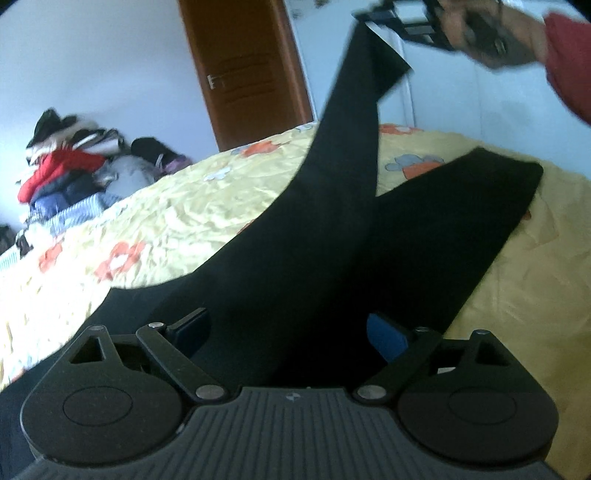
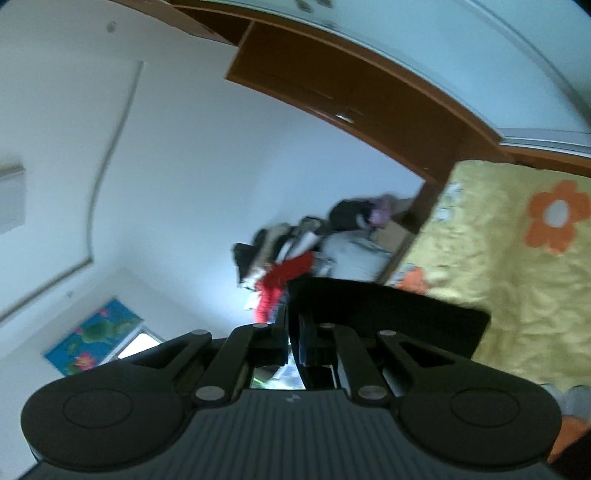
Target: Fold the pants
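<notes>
Black pants (image 1: 314, 240) are spread on a yellow flowered bedspread (image 1: 147, 229). One leg (image 1: 461, 221) lies flat to the right. The other leg (image 1: 354, 110) rises steeply toward the top of the left wrist view, where my right gripper (image 1: 373, 18) pinches its hem. In the right wrist view that gripper (image 2: 293, 332) is shut on the black cloth (image 2: 388, 306), which hangs off to the right. My left gripper (image 1: 288, 332) hovers over the upper part of the pants, its blue pads (image 1: 388, 339) wide apart, black fabric under and between them, unpressed.
A hand (image 1: 491, 37) in a red sleeve (image 1: 569, 62) carries the right gripper. A heap of mixed clothes (image 1: 74, 173) sits beyond the bed's far left side. A brown door (image 1: 247, 74) and white wall stand behind. The bedspread (image 2: 498, 258) reaches right in the right wrist view.
</notes>
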`<action>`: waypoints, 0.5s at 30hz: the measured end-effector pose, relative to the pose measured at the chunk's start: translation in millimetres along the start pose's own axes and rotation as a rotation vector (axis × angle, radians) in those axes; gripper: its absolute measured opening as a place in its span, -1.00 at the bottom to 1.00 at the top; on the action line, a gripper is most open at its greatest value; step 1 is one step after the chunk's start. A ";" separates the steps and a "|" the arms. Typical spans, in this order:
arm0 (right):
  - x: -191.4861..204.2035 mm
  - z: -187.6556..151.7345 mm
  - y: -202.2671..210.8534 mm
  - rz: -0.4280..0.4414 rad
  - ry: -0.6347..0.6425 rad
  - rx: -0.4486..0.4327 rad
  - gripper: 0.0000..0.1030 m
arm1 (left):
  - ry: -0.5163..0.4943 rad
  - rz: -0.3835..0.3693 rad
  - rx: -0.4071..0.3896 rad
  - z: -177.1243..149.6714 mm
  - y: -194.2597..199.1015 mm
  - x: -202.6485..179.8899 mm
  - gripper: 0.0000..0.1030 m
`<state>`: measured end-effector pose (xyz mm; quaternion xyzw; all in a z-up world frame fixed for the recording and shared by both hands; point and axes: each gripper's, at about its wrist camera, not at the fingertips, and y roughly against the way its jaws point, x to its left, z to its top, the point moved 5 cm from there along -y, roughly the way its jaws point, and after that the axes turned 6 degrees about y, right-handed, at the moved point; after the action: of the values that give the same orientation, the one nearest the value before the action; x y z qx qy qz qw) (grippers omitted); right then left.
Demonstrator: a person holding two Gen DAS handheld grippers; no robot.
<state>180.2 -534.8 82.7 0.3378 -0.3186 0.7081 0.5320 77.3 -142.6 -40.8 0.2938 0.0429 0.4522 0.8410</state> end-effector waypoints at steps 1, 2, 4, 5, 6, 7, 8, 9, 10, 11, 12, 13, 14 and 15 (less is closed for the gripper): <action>4.1 0.8 0.5 0.010 -0.001 -0.004 -0.89 | -0.015 0.010 -0.002 0.2 -2.5 -2.3 0.79; 8.0 1.6 1.4 0.018 -0.003 -0.009 -0.89 | -0.025 0.021 -0.001 -0.2 -5.5 -3.0 0.76; 13.0 1.4 3.0 0.031 -0.006 -0.011 -0.89 | -0.021 0.028 0.006 -0.7 -11.3 -2.0 0.65; 14.2 1.8 3.6 0.030 -0.007 -0.014 -0.89 | -0.007 0.020 0.014 -1.1 -14.2 -1.1 0.49; 14.5 2.4 4.0 0.029 -0.009 -0.014 -0.89 | 0.017 0.004 0.028 -1.5 -17.2 2.2 0.28; 13.9 3.8 4.6 0.026 -0.009 -0.014 -0.89 | 0.054 -0.022 0.047 -1.2 -20.9 7.0 0.15; 12.7 5.1 4.3 0.019 -0.010 -0.014 -0.89 | 0.105 -0.050 0.061 -1.0 -23.4 12.3 -0.16; 11.0 6.2 3.4 0.015 -0.011 -0.010 -0.89 | 0.156 -0.080 0.068 -0.8 -22.5 18.3 -0.35; 9.1 7.8 0.9 0.004 -0.012 -0.001 -0.89 | 0.210 -0.109 0.070 1.1 -22.6 24.2 -0.49; 8.2 8.0 -0.4 -0.012 -0.010 0.005 -0.89 | 0.243 -0.117 0.069 3.1 -22.5 29.5 -0.64; 7.9 8.7 -2.1 -0.025 -0.005 0.012 -0.89 | 0.263 -0.110 0.059 6.6 -22.0 35.3 -0.73; 8.2 9.9 -2.5 -0.030 0.002 0.010 -0.89 | 0.273 -0.085 0.034 11.7 -19.9 41.8 -0.74; 9.9 12.0 -1.9 -0.031 0.011 0.000 -0.89 | 0.288 -0.053 -0.005 18.7 -15.5 50.0 -0.82; 13.1 15.5 2.5 -0.018 0.020 -0.025 -0.89 | 0.314 -0.028 -0.046 25.8 -8.8 59.3 -0.83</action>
<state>177.2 -540.9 101.9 0.3269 -0.3190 0.7025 0.5457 127.3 -111.4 -12.8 0.1995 0.1676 0.4819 0.8366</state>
